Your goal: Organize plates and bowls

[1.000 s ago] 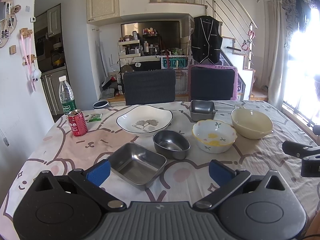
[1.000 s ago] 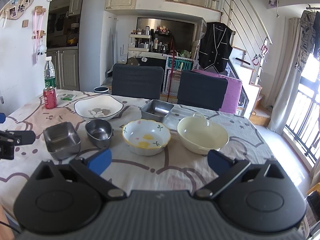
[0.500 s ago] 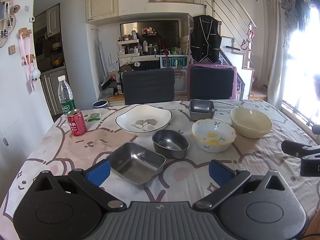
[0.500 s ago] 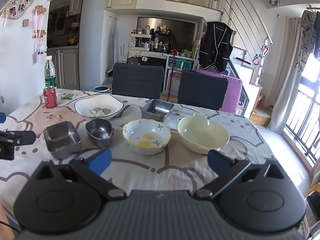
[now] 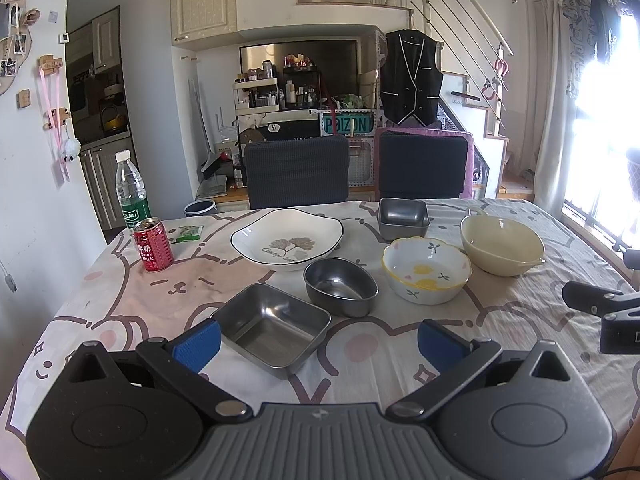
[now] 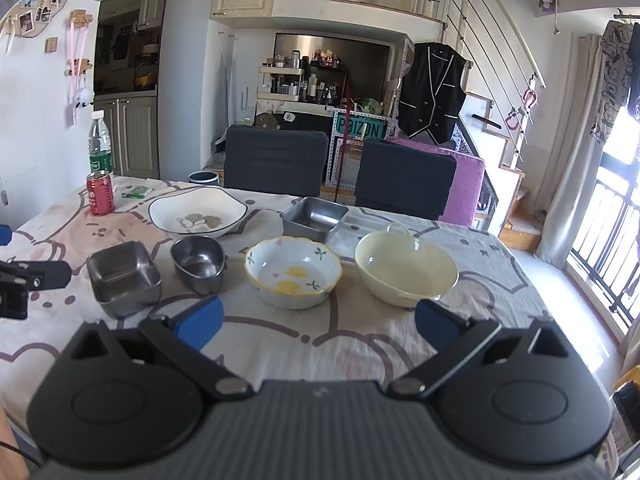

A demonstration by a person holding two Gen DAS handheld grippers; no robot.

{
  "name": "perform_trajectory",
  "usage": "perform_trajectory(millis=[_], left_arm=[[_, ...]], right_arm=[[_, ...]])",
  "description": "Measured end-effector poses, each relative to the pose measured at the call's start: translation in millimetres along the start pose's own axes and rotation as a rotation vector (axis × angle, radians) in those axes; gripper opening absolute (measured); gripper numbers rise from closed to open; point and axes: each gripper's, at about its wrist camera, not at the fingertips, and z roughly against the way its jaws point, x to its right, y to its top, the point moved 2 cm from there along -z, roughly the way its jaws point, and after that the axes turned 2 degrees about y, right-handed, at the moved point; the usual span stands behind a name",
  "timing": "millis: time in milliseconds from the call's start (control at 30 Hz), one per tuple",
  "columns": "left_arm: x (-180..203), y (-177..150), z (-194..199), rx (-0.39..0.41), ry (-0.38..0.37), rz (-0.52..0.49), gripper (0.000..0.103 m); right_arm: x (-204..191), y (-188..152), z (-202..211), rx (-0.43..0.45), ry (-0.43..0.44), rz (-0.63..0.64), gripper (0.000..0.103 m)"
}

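On the cartoon-print tablecloth (image 5: 120, 300) we saw six dishes spread singly, none stacked, so the sorting looked unstarted: a white plate (image 5: 286, 237), three steel dishes, square (image 5: 273, 327), oval (image 5: 340, 287) and a far square one (image 5: 403, 217), a flowered bowl (image 5: 426, 270) and a cream bowl (image 5: 501, 243). Our left gripper (image 5: 316, 340) hovered wide open and empty, the near square dish between its fingers, untouched. Our right gripper (image 6: 316, 318) was equally wide and empty, short of the flowered bowl.

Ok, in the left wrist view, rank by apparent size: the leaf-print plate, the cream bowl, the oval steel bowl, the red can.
1. leaf-print plate
2. cream bowl
3. oval steel bowl, though it sits nearer the camera, which flatters it
4. red can
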Motion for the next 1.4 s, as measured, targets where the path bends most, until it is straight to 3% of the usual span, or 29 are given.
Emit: perform_trajectory(millis=[500, 767, 1067, 1300, 1400], left_arm=[[1.3, -2.0, -1.5, -0.007, 0.022, 0.007, 0.103], [-8.9, 8.6, -4.9, 0.009, 0.029, 0.086, 0.103], [-10.8, 37.7, -39.0, -0.005, -0.005, 0.057, 0.103], [-28.7, 79.7, -81.6, -0.035, -0.015, 0.160, 0.103], [-39.7, 97.9, -106.8, -0.048, 0.026, 0.210, 0.103]], right_arm=[[-1.1, -1.4, -0.9, -0.003, 0.018, 0.004, 0.103], [1.6, 6.3, -11.6, -0.030, 0.057, -0.019, 0.103], [3.1, 55.3, -50.5, 0.014, 0.147, 0.038, 0.103], [6.1, 100.8, -105.5, 0.114, 0.198, 0.042, 0.103], [4.7, 119.8, -134.8, 0.145, 0.214, 0.038, 0.103]])
